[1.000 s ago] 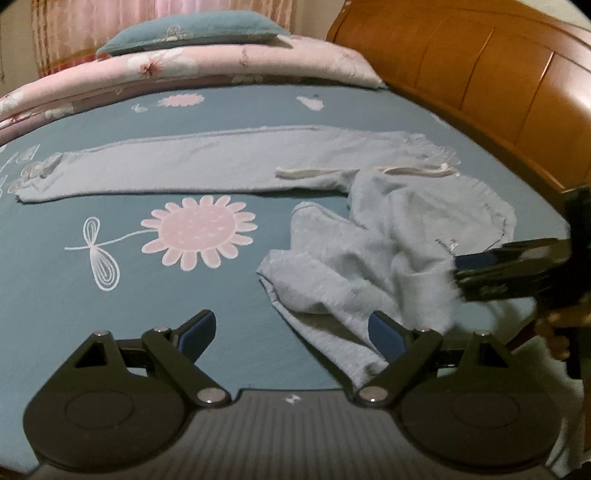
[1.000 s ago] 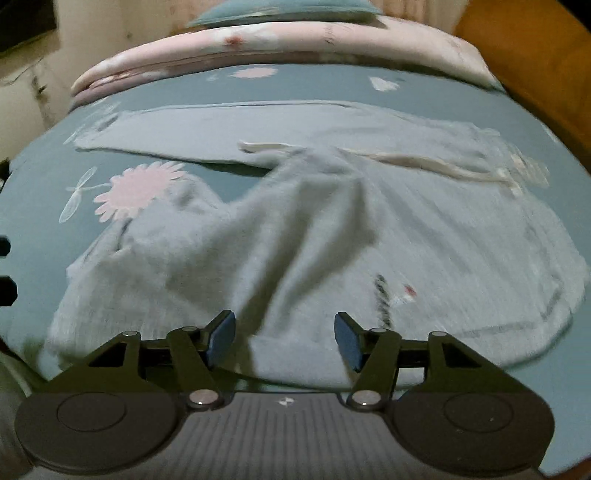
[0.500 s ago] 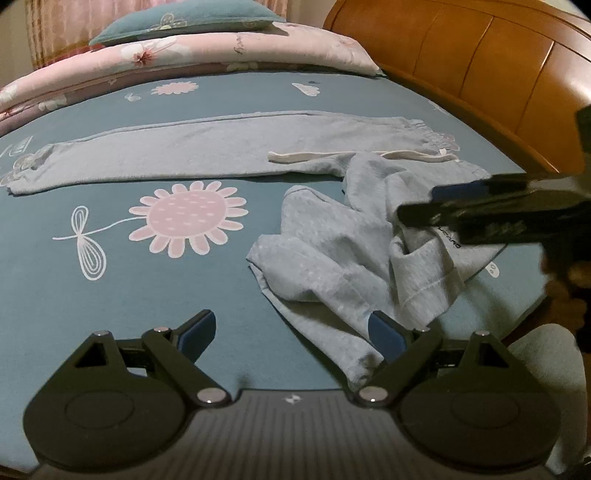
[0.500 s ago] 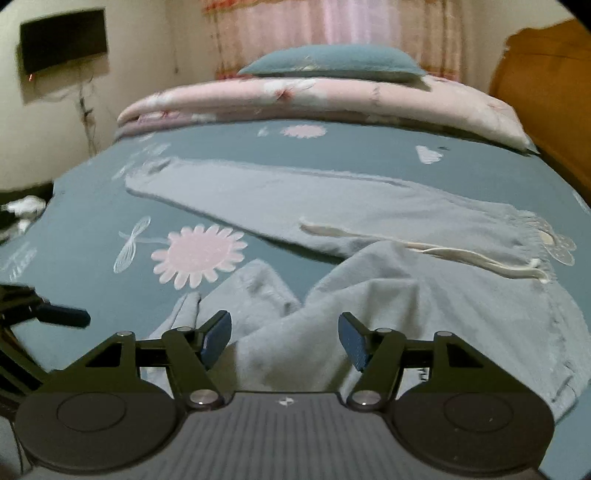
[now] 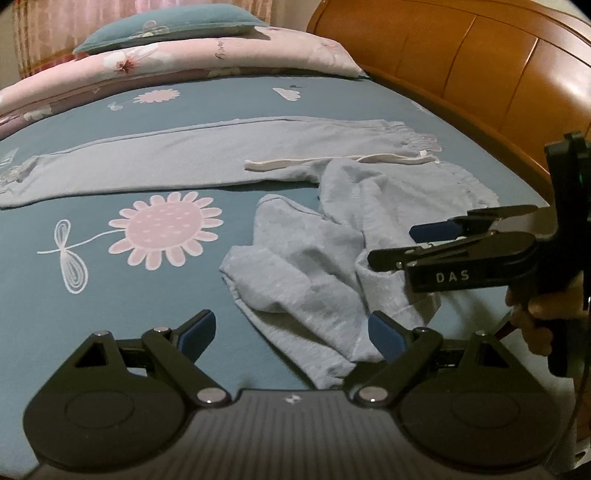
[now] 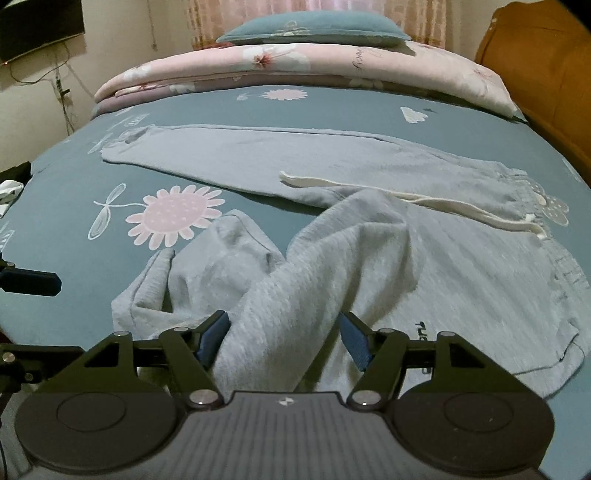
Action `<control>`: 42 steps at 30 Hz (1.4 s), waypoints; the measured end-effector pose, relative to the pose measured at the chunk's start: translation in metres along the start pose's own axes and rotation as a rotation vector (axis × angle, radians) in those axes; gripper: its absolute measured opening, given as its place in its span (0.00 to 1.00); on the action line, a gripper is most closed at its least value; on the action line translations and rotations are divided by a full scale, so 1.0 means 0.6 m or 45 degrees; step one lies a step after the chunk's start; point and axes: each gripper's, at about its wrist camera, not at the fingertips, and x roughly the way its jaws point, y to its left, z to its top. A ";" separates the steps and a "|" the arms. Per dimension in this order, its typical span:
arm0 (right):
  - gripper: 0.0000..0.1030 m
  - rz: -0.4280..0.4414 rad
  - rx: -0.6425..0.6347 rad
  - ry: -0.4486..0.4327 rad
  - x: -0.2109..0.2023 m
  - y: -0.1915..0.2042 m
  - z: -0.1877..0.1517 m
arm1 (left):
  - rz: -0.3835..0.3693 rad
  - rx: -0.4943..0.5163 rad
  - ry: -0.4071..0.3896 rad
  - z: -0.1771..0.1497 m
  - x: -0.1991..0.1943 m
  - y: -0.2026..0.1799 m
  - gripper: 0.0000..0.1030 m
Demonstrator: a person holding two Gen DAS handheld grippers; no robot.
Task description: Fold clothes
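Note:
Light grey sweatpants (image 5: pixel 207 162) (image 6: pixel 461 266) lie on the teal flowered bedsheet (image 5: pixel 92 295). One leg is stretched flat across the bed; the other leg (image 5: pixel 306 266) (image 6: pixel 229 254) lies crumpled near the front. A white drawstring (image 6: pixel 424 201) trails over the waist. My left gripper (image 5: pixel 291 332) hangs open just before the crumpled leg, its right finger beside the cloth's hem. My right gripper (image 6: pixel 284 339) (image 5: pixel 402 245) hovers over the seat of the pants; its jaws are opening, with a ridge of cloth between them and a gap at the right pad.
A folded pink floral quilt (image 6: pixel 295 66) with a teal pillow (image 6: pixel 314 29) on it fills the far end of the bed. The wooden headboard (image 5: pixel 480 74) runs along the right. A hand (image 5: pixel 543 317) holds the right gripper's handle. A left gripper finger (image 6: pixel 33 282) shows at the left edge.
The right gripper has pulled back and up from close over the cloth, and its jaws have widened a little. The crumpled leg has settled into a heap. The left gripper stayed put.

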 end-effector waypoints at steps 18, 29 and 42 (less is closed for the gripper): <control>0.72 -0.030 0.053 0.021 0.000 -0.030 -0.019 | -0.029 -0.020 0.016 0.011 0.018 -0.007 0.87; 0.75 -0.095 0.044 0.038 -0.008 -0.056 -0.025 | -0.029 -0.026 0.007 0.011 0.018 0.010 0.87; 0.75 0.180 -0.252 -0.049 -0.017 0.082 0.067 | 0.036 -0.165 -0.030 -0.010 -0.010 0.104 0.87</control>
